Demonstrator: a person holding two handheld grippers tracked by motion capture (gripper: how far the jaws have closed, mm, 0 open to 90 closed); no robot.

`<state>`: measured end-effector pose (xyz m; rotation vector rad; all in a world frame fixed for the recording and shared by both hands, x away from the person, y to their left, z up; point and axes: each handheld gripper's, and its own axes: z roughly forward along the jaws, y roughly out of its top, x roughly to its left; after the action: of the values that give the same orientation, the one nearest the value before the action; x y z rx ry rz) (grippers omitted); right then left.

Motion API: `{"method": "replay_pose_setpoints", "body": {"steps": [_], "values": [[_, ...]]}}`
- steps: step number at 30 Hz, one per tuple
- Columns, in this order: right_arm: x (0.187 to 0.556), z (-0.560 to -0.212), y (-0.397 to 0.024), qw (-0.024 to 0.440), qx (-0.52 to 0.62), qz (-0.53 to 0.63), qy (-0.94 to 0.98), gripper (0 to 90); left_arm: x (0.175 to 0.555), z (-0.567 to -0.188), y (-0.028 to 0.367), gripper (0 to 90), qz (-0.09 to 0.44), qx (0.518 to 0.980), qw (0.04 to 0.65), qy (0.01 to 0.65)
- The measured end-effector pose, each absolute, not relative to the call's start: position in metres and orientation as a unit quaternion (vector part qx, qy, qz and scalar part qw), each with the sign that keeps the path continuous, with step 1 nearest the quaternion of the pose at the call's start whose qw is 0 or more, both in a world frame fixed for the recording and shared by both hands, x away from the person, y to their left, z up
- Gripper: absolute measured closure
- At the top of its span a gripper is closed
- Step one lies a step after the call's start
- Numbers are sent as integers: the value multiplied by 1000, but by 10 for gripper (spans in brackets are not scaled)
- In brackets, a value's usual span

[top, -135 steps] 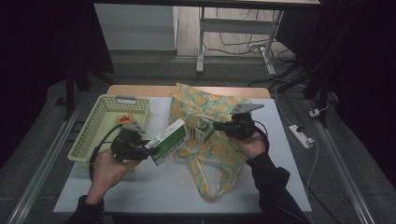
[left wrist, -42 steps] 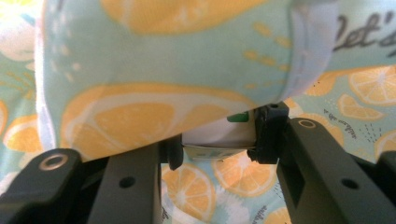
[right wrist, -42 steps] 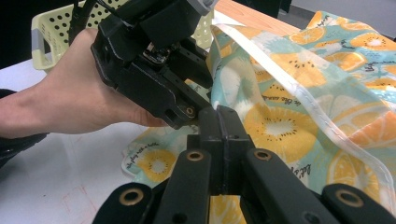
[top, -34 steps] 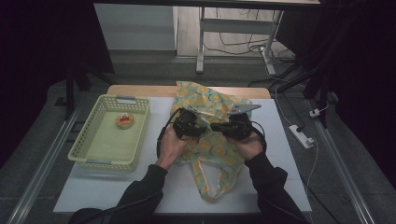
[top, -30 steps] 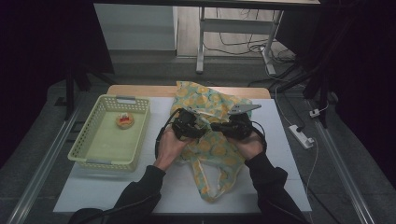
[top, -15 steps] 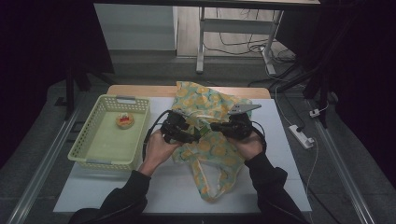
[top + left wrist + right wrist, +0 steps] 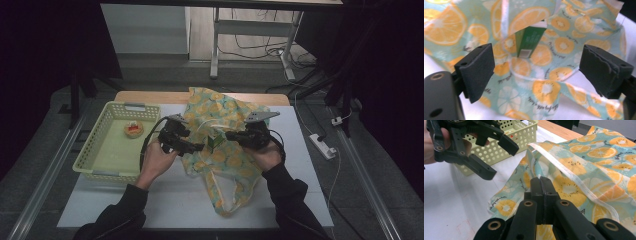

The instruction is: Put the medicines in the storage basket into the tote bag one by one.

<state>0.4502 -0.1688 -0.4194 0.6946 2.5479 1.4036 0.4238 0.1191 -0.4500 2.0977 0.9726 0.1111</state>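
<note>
The left gripper [image 7: 536,75] has just been opening, its foam pads spread with nothing between them; ahead, a green carton [image 7: 530,40] stands inside the orange-print cloth bag [image 7: 564,45]. The right gripper [image 7: 541,185] (jaws pressed together) pinches the bag's hem; beyond sits the perforated basket [image 7: 499,152].

A recording lab or workshop: a white-topped table [image 7: 165,210] on grey flooring between floor rails [image 7: 372,200], with a power strip [image 7: 321,145] and loose cables [image 7: 250,50] (surroundings dark).
</note>
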Motion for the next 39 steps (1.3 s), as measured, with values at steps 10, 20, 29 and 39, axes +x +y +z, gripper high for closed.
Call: {"method": "replay_pose_setpoints", "body": {"steps": [10,20,29,39], "values": [[451,-420,-169,77,232,468,849,900,421,-447,138,44,67,832,393,386],[450,-420,-169,78,231,467,850,900,423,-446,169,0,82,821,402,396],[451,-421,-169,79,232,466,850,900,427,-445,210,0,107,804,395,432],[451,-421,-169,79,232,465,851,900,437,-451,259,0,135,786,375,473]]}}
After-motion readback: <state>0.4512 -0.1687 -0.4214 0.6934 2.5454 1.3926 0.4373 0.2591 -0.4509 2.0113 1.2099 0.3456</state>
